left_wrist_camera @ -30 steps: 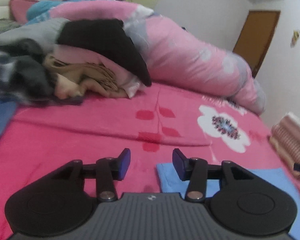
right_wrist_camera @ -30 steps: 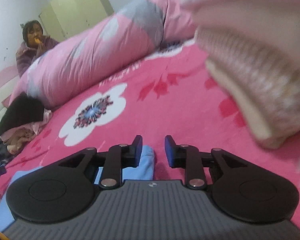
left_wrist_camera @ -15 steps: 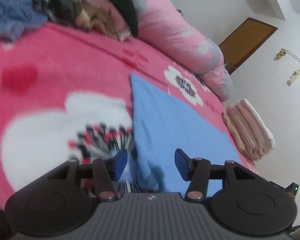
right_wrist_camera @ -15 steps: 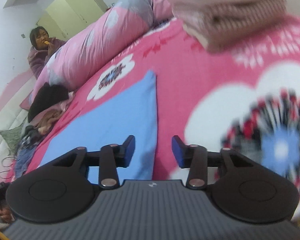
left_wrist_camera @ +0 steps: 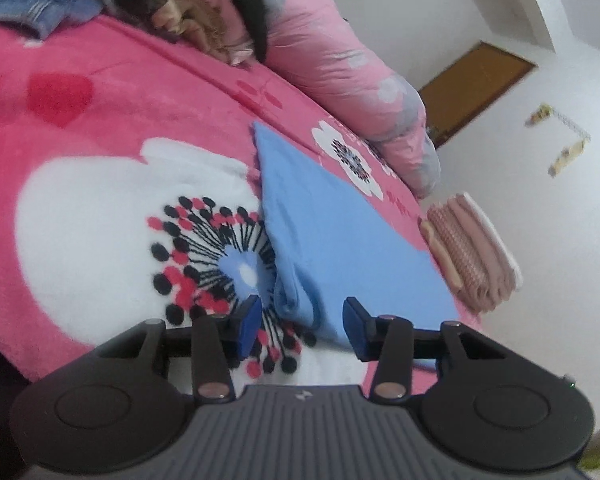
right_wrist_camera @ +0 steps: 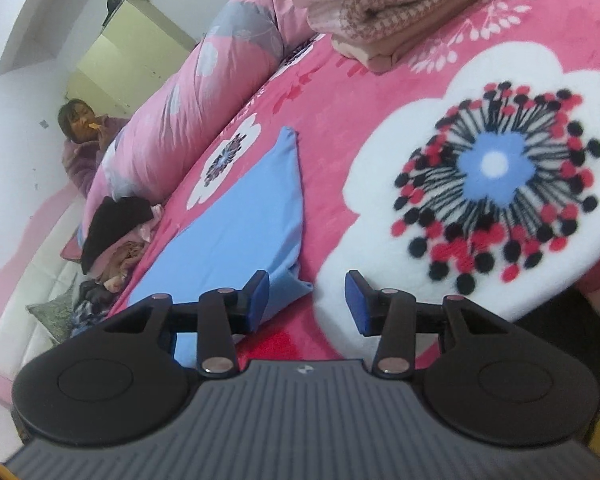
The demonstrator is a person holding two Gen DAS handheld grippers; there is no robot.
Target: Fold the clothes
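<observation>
A light blue cloth [left_wrist_camera: 340, 232] [right_wrist_camera: 240, 216] lies flat on the pink flowered blanket [left_wrist_camera: 80, 92] [right_wrist_camera: 340, 92]. In the left wrist view, my left gripper [left_wrist_camera: 302, 326] sits at the cloth's near left corner. That bunched corner lies between the jaws, which are closing, and the pads are not pressing on it. In the right wrist view, my right gripper [right_wrist_camera: 307, 298] is open at the near right corner. The corner tip pokes in beside the left fingertip [right_wrist_camera: 260, 292].
A folded stack of pink clothes [left_wrist_camera: 472, 248] [right_wrist_camera: 400, 4] rests beyond the cloth. A rolled pink duvet [left_wrist_camera: 332, 52] [right_wrist_camera: 188, 96] lines the far side. Unfolded clothes [left_wrist_camera: 180, 8] [right_wrist_camera: 112, 248] are heaped near it. A person [right_wrist_camera: 84, 136] sits behind the bed.
Both grippers have drawn back from the cloth's far corners to its near corners by the bed's front edge. The right jaws have widened. Both views have rolled.
</observation>
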